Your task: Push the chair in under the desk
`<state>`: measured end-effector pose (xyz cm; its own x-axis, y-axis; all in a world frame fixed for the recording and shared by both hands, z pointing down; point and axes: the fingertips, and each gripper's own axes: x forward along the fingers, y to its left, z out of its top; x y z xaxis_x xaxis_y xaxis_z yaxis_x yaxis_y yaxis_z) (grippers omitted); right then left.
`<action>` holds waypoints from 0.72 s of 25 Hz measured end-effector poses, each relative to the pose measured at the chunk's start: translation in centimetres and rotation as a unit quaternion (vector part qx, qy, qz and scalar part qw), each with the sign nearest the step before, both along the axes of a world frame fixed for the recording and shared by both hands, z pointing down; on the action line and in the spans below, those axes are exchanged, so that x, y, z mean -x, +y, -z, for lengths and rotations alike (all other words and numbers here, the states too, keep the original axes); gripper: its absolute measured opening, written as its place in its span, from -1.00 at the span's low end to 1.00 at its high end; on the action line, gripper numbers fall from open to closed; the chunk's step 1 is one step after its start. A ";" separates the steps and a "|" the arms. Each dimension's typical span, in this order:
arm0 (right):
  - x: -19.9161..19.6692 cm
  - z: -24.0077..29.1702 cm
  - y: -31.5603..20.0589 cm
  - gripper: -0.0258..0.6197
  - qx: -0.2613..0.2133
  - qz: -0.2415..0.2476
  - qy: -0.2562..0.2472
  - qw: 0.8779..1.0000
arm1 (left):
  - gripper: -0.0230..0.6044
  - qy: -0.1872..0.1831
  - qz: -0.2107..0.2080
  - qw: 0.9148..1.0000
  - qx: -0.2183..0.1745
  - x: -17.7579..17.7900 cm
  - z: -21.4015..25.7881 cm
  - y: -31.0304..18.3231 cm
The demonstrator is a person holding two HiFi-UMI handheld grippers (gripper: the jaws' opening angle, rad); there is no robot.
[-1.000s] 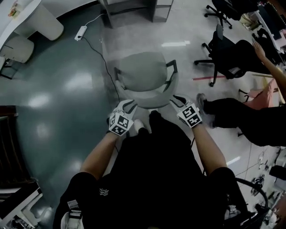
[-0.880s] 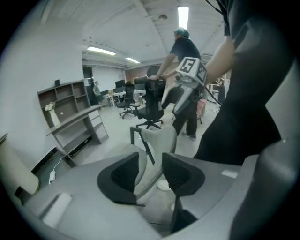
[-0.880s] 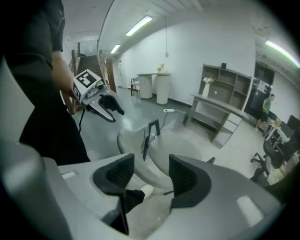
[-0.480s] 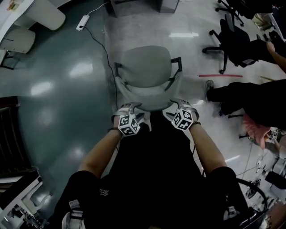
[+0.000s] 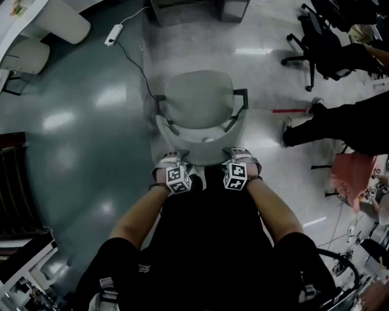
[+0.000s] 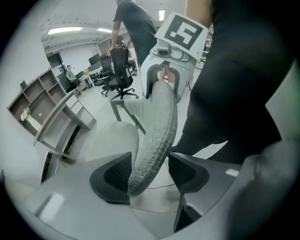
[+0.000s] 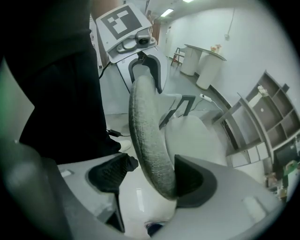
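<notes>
A grey armchair (image 5: 199, 100) with black armrests stands on the floor in front of me, its curved backrest (image 5: 203, 149) nearest me. My left gripper (image 5: 173, 157) straddles the backrest's top edge at its left end. Its jaws have just been opening. In the left gripper view the padded backrest (image 6: 157, 126) runs between the pads of the left gripper (image 6: 150, 173), with a gap on one side. My right gripper (image 5: 238, 155) straddles the right end, and its jaws have likewise been opening. The backrest (image 7: 145, 122) lies between the pads of the right gripper (image 7: 152, 178), unpinched. A grey desk frame (image 5: 182, 9) stands beyond the chair.
A white power strip (image 5: 113, 35) and its cable (image 5: 137, 61) lie on the floor left of the chair. Black office chairs (image 5: 328, 42) and a person's legs (image 5: 340, 121) are at the right. A round white table (image 5: 36, 36) stands at the far left.
Both grippers have come down over the backrest's top edge and drawn closer together. Their jaws have spread apart around the padded rim. The chair sits about where it was.
</notes>
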<state>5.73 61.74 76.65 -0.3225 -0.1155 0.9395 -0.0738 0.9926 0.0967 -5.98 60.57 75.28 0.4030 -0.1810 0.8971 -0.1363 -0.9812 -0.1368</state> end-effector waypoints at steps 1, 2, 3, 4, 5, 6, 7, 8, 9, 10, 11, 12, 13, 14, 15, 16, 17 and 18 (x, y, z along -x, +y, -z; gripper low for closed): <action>0.0 -0.2 0.0 0.05 -0.001 0.001 0.004 1.000 | -0.11 -0.006 0.001 1.000 0.004 -0.1 -0.4 0.0; 0.0 -0.3 -0.2 0.03 -0.001 0.002 0.009 1.000 | -0.12 -0.012 0.002 1.000 0.006 -0.1 -0.7 -0.1; 0.1 -0.5 -0.5 -0.02 -0.003 0.002 0.013 1.000 | -0.12 -0.019 0.002 1.000 0.005 -0.2 -1.0 -0.3; 0.1 -0.6 -0.9 -0.04 -0.007 0.000 0.017 1.000 | -0.13 -0.027 0.001 1.000 0.003 -0.2 -1.3 -0.6; 0.0 -0.8 -1.3 -0.15 -0.012 -0.002 0.020 1.000 | -0.17 -0.036 0.001 0.999 0.003 -0.2 -1.6 -0.8; 0.0 -0.9 -1.5 -0.30 -0.015 -0.003 0.023 1.000 | -0.21 -0.045 0.001 0.999 0.007 -0.2 -1.9 -1.0; 0.1 -1.0 -1.7 -0.36 -0.015 -0.002 0.025 1.000 | -0.24 -0.051 0.003 0.999 0.015 -0.2 -2.1 -1.1; 0.1 -1.1 -1.8 -0.37 -0.012 0.000 0.027 1.000 | -0.25 -0.056 0.004 0.998 0.024 -0.2 -2.3 -1.3; 0.2 -1.1 -1.8 -0.38 -0.009 0.002 0.026 1.000 | -0.25 -0.059 0.006 0.998 0.032 -0.1 -2.4 -1.4; 0.3 -1.1 -1.9 -0.38 -0.007 0.002 0.025 1.000 | -0.26 -0.061 0.007 0.997 0.036 0.0 -2.4 -1.6; 0.3 -1.1 -2.0 -0.38 -0.003 0.001 0.023 1.000 | -0.26 -0.063 0.008 0.997 0.039 0.0 -2.4 -1.7; 0.3 -1.2 -1.9 -0.38 0.003 -0.002 0.021 1.000 | -0.26 -0.064 0.010 0.997 0.041 0.0 -2.4 -1.8; 0.2 -1.3 -1.8 -0.38 0.009 -0.004 0.019 1.000 | -0.27 -0.064 0.011 0.997 0.044 -0.1 -2.4 -1.8; 0.1 -1.3 -2.0 -0.39 0.012 -0.004 0.019 1.000 | -0.27 -0.064 0.011 0.997 0.048 -0.3 -2.5 -1.9; -0.1 -1.3 -2.3 -0.39 0.011 -0.004 0.021 1.000 | -0.27 -0.062 0.010 0.997 0.051 -0.5 -2.5 -2.0; -0.3 -1.3 -2.7 -0.39 0.008 -0.004 0.022 1.000 | -0.29 -0.061 0.008 0.997 0.053 -0.7 -2.5 -2.2; -0.5 -1.3 -3.1 -0.39 0.006 -0.006 0.024 1.000 | -0.31 -0.059 0.006 0.997 0.054 -0.9 -2.5 -2.4; -0.7 -1.3 -3.5 -0.39 0.005 -0.007 0.025 1.000 | -0.31 -0.058 0.005 0.997 0.055 -1.1 -2.4 -2.7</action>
<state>6.41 58.26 77.96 -0.2745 -0.1104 0.9552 -0.0830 0.9924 0.0909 -4.83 57.85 77.72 0.2931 -0.0831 0.9525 -0.1355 -0.9898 -0.0447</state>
